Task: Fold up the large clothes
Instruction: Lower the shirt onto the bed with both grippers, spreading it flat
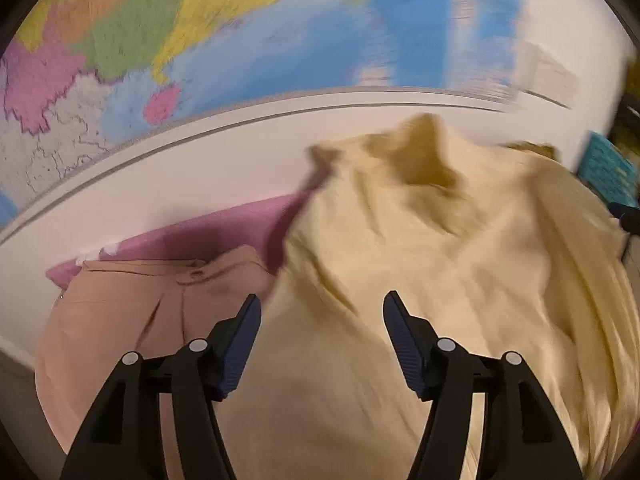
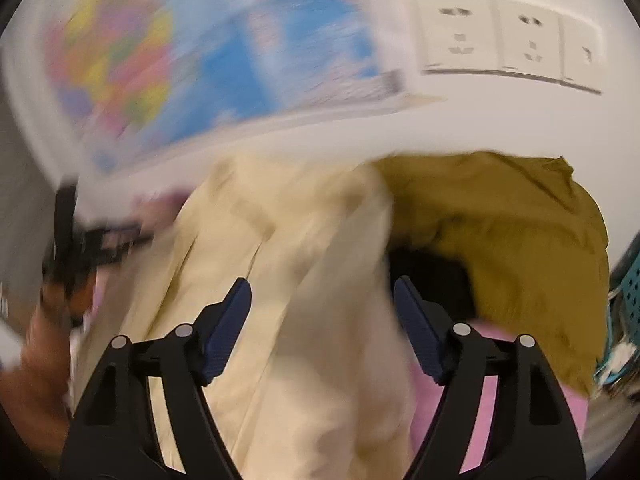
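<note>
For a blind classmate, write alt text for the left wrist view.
The open left claw hovers over a rumpled cream garment, holding nothing. Tan trousers lie to its left on a pink cloth, with a colourful wall map behind.

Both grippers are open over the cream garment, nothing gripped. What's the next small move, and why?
Probably lower the left gripper onto the cream garment and close on an edge. It lies rumpled, partly over the tan trousers, and both views are motion-blurred, so settle first.
</note>
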A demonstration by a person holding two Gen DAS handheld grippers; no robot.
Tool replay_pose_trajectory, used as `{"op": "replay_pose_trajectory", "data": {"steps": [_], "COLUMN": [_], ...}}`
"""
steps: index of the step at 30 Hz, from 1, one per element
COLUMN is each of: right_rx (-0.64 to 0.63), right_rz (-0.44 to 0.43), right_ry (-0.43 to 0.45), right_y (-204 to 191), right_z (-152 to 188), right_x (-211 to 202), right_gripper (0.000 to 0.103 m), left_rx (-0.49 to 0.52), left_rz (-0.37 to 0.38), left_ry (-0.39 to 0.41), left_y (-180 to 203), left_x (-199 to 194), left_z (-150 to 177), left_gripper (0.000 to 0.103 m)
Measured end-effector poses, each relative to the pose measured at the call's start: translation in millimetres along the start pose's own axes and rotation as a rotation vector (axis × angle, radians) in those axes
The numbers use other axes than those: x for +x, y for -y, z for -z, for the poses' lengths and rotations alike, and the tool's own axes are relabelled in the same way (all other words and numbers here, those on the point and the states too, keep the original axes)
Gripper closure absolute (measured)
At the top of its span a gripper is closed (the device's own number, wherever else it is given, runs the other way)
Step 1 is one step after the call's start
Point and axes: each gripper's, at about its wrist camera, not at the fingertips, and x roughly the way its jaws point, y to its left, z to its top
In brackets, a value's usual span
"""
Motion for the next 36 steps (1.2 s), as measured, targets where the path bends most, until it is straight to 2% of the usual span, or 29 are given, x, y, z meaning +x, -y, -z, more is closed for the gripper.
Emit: {"op": "replay_pose_trajectory", "data": {"steps": [5,7,8,9,10,11,12,14,17,19,21,23,25,26,28,29,31,33,34,35,36], "right_rx": [-0.098,-0.107,-0.106,-0.1,-0.093,-0.084,-0.074,-0.099,-0.113,-0.098,-0.076,-0.019,0.027,0.054,0.148,0.207,0.222,0.212,0.21,0.205,0.194], "right_rz": [-0.051,-0.036,-0.034,-0.017,-0.003,-0.007,-0.007,0.079,0.26,0.363,0.409,0.461,0.502,0.512,0.5,0.479,0.475,0.474,0.471,0.467,0.459], "right_ry": [-0.132,-0.158,-0.172,-0.188,-0.182,-0.166,-0.122,-0.037,0.101,0.123,0.089,0.01,-0.055,-0.082,-0.115,-0.114,-0.076,-0.013,0.023,0.058,0.094], "right_y": [-48,-56,-56,-52,-46,-39,-34,-26,4,30,59,95,113,120,142,149,147,139,133,127,119], "right_z": [72,93,96,101,100,97,88,63,13,-9,-17,-11,5,13,34,44,55,61,62,63,65], "right_x": [-10,-11,-8,-6,-10,-15,-31,-61,-123,-134,-124,-89,-56,-39,-21,-16,-19,-32,-38,-45,-54], "right_gripper": [0.031,0.041,0.057,0.086,0.1,0.101,0.101,0.101,0.101,0.101,0.099,0.099,0.098,0.096,0.083,0.072,0.064,0.053,0.05,0.049,0.048], "left_rx": [0.108,0.152,0.166,0.168,0.17,0.171,0.167,0.162,0.148,0.14,0.135,0.127,0.125,0.123,0.122,0.126,0.149,0.179,0.193,0.208,0.214], "left_rz": [0.035,0.026,0.027,0.029,0.037,0.042,0.029,0.026,0.011,0.013,-0.006,0.0,-0.009,0.003,0.03,0.044,0.067,0.074,0.07,0.037,0.009], "left_ry": [0.051,0.048,0.042,0.038,0.03,0.024,0.017,0.015,0.032,0.038,0.03,0.003,-0.024,-0.034,-0.052,-0.064,-0.073,-0.096,-0.116,-0.148,-0.171], "left_y": [30,40,48,47,46,46,46,44,41,39,39,37,36,38,42,44,56,67,74,79,81], "left_x": [-39,-41,-42,-39,-36,-34,-34,-37,-45,-49,-48,-43,-37,-38,-43,-45,-54,-55,-55,-49,-45], "left_z": [46,54,60,66,72,75,78,81,85,86,88,92,94,98,106,109,120,128,135,140,143], "left_gripper": [0.026,0.025,0.025,0.025,0.025,0.025,0.025,0.025,0.025,0.025,0.025,0.025,0.025,0.025,0.025,0.025,0.018,0.017,0.017,0.018,0.03]}}
